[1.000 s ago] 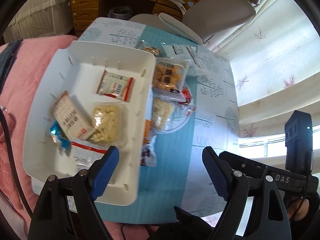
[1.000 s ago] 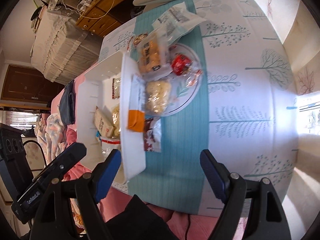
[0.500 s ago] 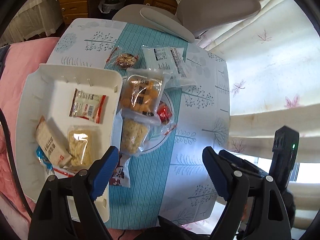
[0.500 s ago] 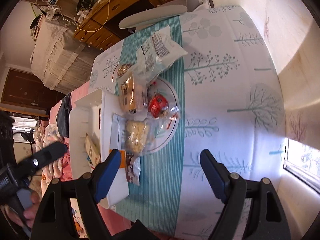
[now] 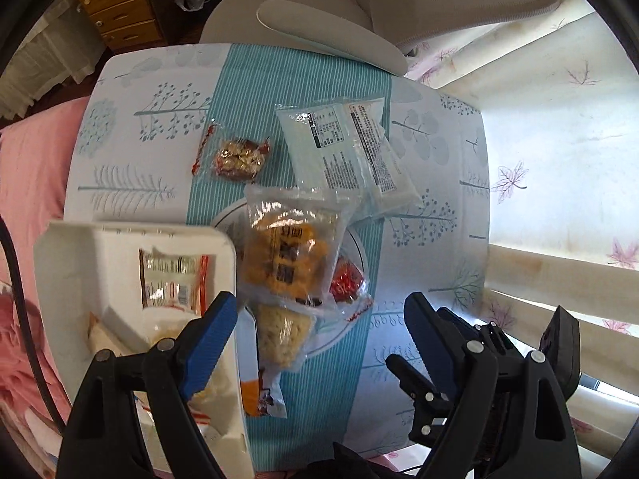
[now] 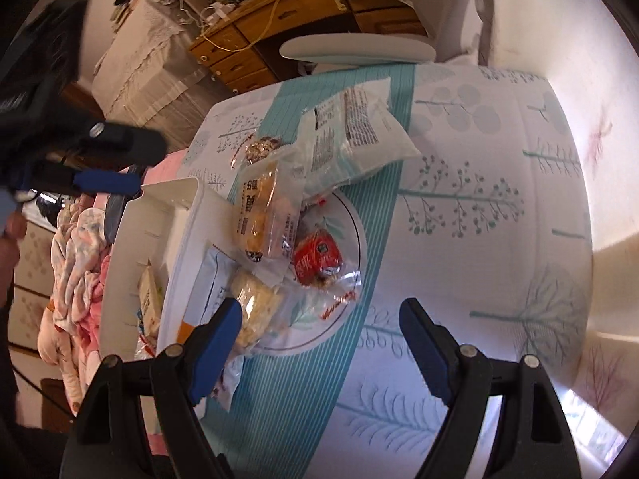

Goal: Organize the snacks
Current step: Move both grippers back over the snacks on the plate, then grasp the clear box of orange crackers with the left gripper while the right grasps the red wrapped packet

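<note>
tablecloth [image 5: 131,151] bare beyond plate [image 6: 355,279]; white tray [image 5: 80,247] overhangs its edge.

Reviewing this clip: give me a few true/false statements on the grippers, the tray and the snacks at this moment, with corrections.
1. Both the left gripper and the right gripper are open and empty. True.
2. The white tray holds no snacks. False: a red-and-white packet lies in it, among others.
3. The red-wrapped snack sits on the round plate. True.
4. The large white bag lies inside the tray. False: it lies on the tablecloth, at the plate's far side.
</note>
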